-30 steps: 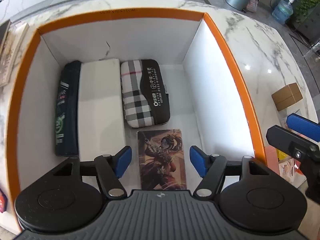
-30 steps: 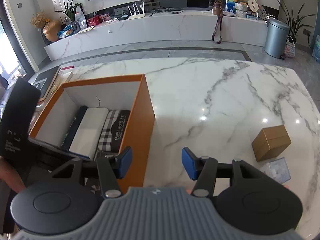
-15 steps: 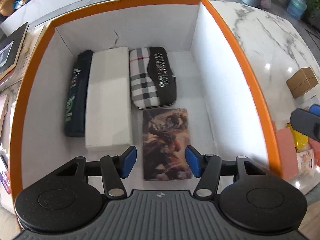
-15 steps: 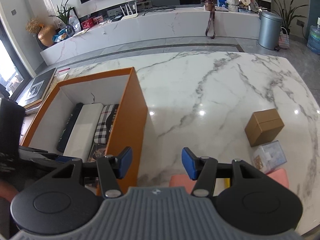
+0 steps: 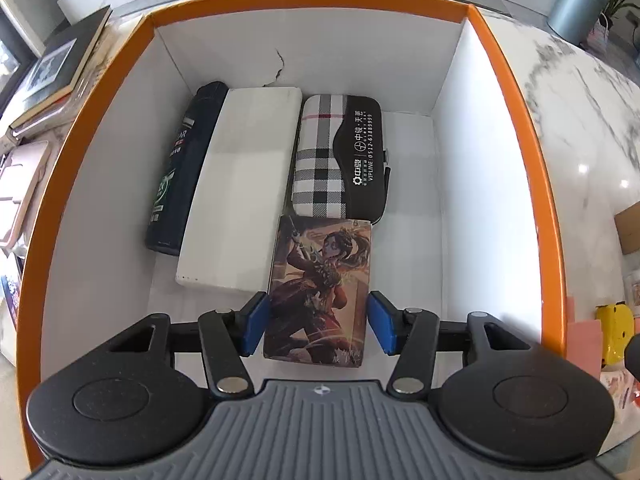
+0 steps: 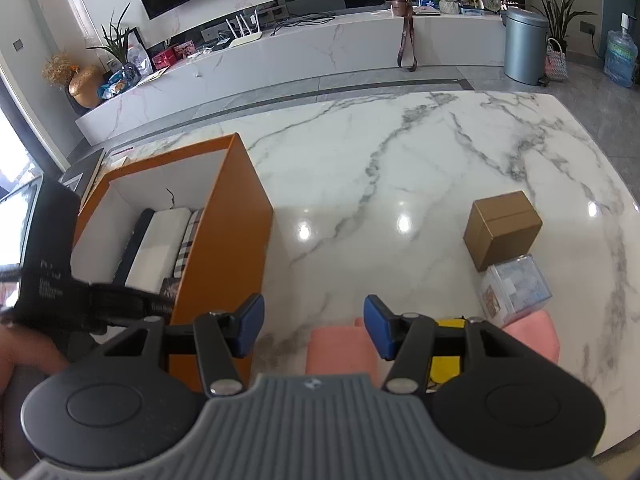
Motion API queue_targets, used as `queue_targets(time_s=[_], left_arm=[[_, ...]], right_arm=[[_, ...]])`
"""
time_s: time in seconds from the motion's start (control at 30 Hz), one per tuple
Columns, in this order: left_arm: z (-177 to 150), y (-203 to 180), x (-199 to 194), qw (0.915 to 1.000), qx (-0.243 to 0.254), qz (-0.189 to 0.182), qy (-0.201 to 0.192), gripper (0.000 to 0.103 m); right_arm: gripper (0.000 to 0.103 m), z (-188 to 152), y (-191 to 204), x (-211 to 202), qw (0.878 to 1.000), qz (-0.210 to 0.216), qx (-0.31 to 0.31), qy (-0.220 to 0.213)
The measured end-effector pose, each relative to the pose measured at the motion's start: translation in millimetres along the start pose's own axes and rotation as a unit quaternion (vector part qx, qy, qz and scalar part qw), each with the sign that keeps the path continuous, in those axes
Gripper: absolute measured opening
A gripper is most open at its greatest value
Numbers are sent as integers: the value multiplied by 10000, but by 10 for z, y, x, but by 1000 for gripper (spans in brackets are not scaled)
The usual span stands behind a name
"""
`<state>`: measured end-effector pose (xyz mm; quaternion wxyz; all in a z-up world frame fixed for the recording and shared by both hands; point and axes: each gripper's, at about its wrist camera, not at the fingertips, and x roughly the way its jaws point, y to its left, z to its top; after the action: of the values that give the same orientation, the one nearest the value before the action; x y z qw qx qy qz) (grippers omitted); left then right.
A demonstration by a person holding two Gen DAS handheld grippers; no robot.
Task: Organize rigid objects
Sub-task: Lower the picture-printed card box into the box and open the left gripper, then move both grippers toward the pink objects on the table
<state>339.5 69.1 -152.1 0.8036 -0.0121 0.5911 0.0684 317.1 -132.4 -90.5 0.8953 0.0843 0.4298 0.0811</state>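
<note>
Right wrist view: the white marble counter (image 6: pixel 400 184) fills the field, carrying an orange box (image 6: pixel 224 240) with white inner walls at the left. Well apart from it, toward the right edge, stands a brown cardboard carton (image 6: pixel 502 228), with a clear plastic cube (image 6: pixel 516 290) touching its near side. Pink blocks (image 6: pixel 340 350) and a yellow object (image 6: pixel 450 354) lie at the near edge, partly hidden behind the right claw (image 6: pixel 312 330). That claw hovers over bare marble, its blue pads apart and nothing between them.

Left wrist view: the orange box (image 5: pixel 516 128) is seen from above. On its white floor, from left to right, lie a dark bottle (image 5: pixel 180 168), a long white box (image 5: pixel 240 188) touching the bottle, and a plaid case (image 5: pixel 336 156) with a black printed flap just beside the white box. All three lie lengthwise against the far wall. An illustrated card box (image 5: pixel 320 288) lies flat directly in front of the plaid case, its far edge touching it and its left side alongside the white box. The left claw (image 5: pixel 318 322) points down into the box and straddles the near half of the card box; its jaws are closing, with the card box between them. The left pad (image 5: pixel 254 322) sits at the box's edge, while a narrow gap shows at the right pad (image 5: pixel 382 322).
</note>
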Motion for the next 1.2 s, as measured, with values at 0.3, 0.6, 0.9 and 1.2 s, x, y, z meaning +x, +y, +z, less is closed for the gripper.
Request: queue_targets(time_s=[0.3,0.6,0.9,1.2], left_arm=[[-77,6,-371,9986,54,-311,-420,61],[-392,-356,-1260,9785,717,-1039,-1630,61],[-673,-908,-1425,9656,1391,-1696,-1397,56],[-633,-1223,-1083,9758,1399,-1512,-731,55]], right_arm=[[61,-67,-219,-95,9998,-28,156,80],[61,-150,-539,-408,9993,-232,278,-51],[50,-354,-1164,-719,9947,-501,892,24],[46,-425,-1413,-593,9896,-196,1406,216]])
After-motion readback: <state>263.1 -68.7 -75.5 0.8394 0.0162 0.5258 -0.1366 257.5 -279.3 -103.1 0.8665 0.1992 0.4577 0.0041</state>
